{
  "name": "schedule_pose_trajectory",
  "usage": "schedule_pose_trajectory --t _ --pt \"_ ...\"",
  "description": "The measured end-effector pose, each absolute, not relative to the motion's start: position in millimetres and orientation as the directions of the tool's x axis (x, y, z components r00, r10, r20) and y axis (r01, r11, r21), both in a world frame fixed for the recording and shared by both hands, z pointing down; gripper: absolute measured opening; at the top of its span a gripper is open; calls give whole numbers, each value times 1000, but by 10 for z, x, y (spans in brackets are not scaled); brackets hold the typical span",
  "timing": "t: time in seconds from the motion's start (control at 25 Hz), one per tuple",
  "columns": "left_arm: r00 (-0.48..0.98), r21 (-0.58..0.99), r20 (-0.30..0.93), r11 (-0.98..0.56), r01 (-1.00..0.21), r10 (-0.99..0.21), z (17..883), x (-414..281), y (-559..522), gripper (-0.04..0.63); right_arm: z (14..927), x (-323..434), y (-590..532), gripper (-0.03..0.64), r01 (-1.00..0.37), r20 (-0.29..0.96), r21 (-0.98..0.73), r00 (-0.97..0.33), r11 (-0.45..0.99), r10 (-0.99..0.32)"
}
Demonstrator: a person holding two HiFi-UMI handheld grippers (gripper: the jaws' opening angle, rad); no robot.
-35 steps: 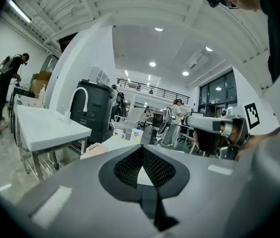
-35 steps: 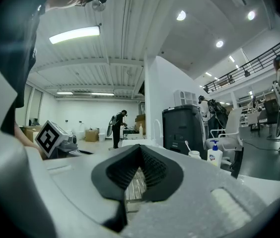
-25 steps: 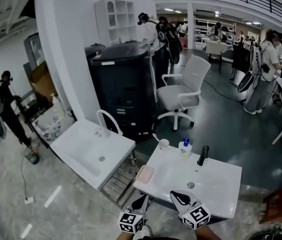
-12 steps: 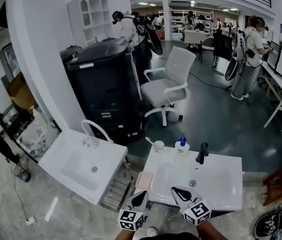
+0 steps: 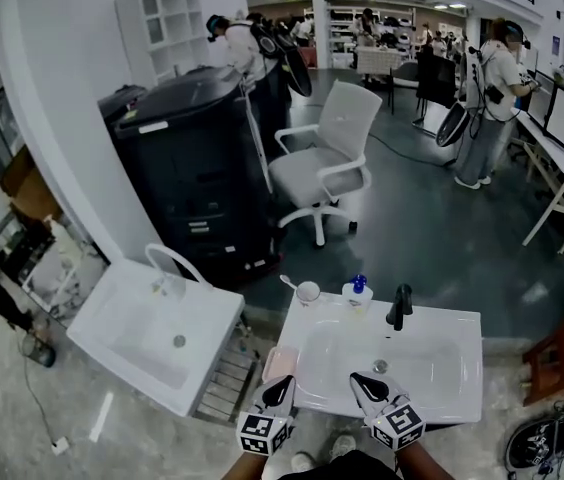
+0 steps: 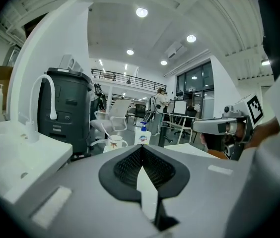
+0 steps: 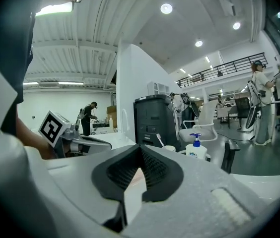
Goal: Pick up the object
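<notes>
While both tools hang at the near rim of the white sink (image 5: 462, 368), neither carries anything: the left hand-held gripper (image 5: 280, 392) is clenched pad to pad and empty, and the right hand-held gripper (image 5: 367, 388) is likewise closed at the tips. The task names no particular object. Candidates: a flat pink soap dish (image 5: 280, 362) just ahead of the left hand-held gripper; a cup (image 5: 308, 292) with a toothbrush and a blue-pump soap bottle (image 5: 358, 292), well beyond both on the far rim, near the black faucet (image 5: 398, 308). Judgement: approach only, pick not yet begun. To do it well, settle on one target and open the jaws before arriving. Straddle the dish across its narrow sides, or take the cup or bottle low on the body so it cannot tip. Keep the idle tool clear.
</notes>
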State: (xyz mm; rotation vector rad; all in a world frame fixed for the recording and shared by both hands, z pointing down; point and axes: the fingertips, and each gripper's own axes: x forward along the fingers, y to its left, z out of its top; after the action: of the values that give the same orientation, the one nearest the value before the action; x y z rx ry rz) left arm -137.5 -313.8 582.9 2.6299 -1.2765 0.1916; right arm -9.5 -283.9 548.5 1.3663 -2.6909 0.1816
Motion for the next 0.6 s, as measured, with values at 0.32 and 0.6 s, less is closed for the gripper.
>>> schedule_pose_trajectory --t 0.32,0.6 --pt "582 125 224 -569 -813 -782 5728 -1184 -3521 17 5376 156 -3202 3 -792 139 -53 -609 608 -781" --pt "546 102 184 -537 -838 -817 5749 -1240 -3650 73 5311 212 -3408 3 -755 99 -54 -655 653 -749"
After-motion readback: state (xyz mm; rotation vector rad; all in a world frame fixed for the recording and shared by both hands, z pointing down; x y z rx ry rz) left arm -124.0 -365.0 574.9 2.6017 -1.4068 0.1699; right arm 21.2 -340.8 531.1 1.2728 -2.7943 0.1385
